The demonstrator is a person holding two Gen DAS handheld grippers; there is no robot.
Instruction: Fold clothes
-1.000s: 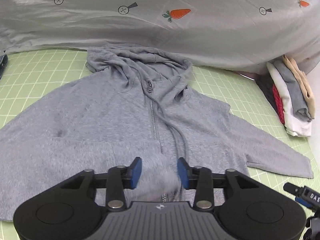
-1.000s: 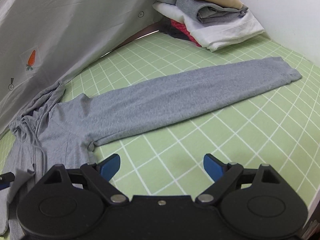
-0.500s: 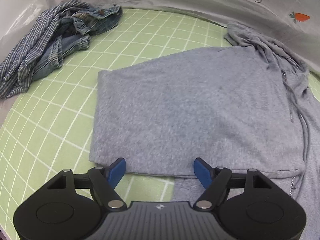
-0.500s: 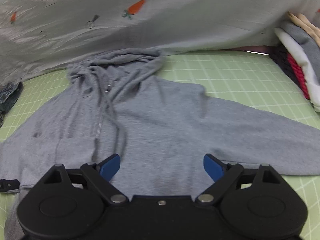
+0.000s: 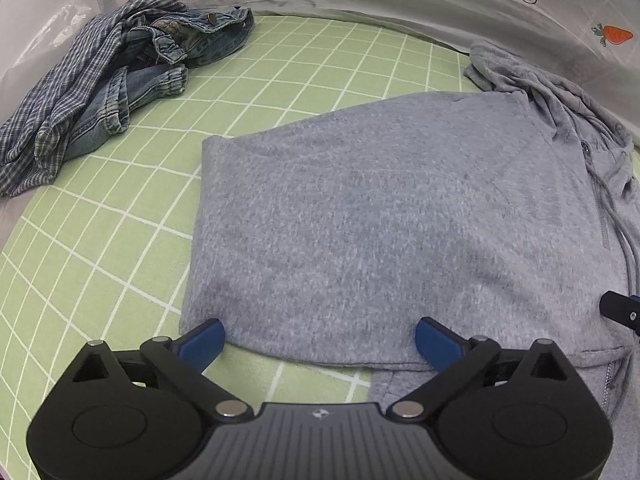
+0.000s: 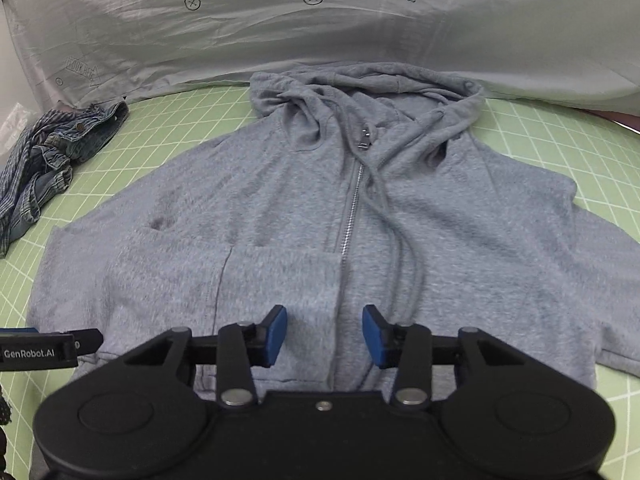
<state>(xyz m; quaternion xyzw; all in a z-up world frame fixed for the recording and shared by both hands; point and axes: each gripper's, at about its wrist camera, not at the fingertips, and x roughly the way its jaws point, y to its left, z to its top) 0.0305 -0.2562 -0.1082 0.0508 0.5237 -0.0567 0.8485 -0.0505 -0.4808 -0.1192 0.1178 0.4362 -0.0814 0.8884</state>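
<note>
A grey zip hoodie [image 6: 400, 240] lies face up on the green grid mat [image 5: 120, 240], hood toward the back. On its left half a folded layer [image 5: 360, 220] lies flat. My left gripper [image 5: 320, 340] hovers at that layer's near edge. Its jaws are opening wide, with the edge between them and the pads clear of the cloth. My right gripper [image 6: 325, 334] is over the zipper [image 6: 352, 208] near the hem. Its jaws are closing, still apart, with flat fabric below them. The left gripper's side [image 6: 48, 346] shows at the left of the right wrist view.
A heap of denim and plaid clothes [image 5: 100, 80] lies at the mat's back left, also seen as the denim heap [image 6: 44, 156] in the right wrist view. A grey sheet with carrot prints [image 6: 320, 32] hangs along the back. Bare mat lies left of the hoodie.
The left gripper swung from the hoodie's middle to its left side and spread its jaws wider. The right gripper swung from the right sleeve to the zipper and its jaws narrowed.
</note>
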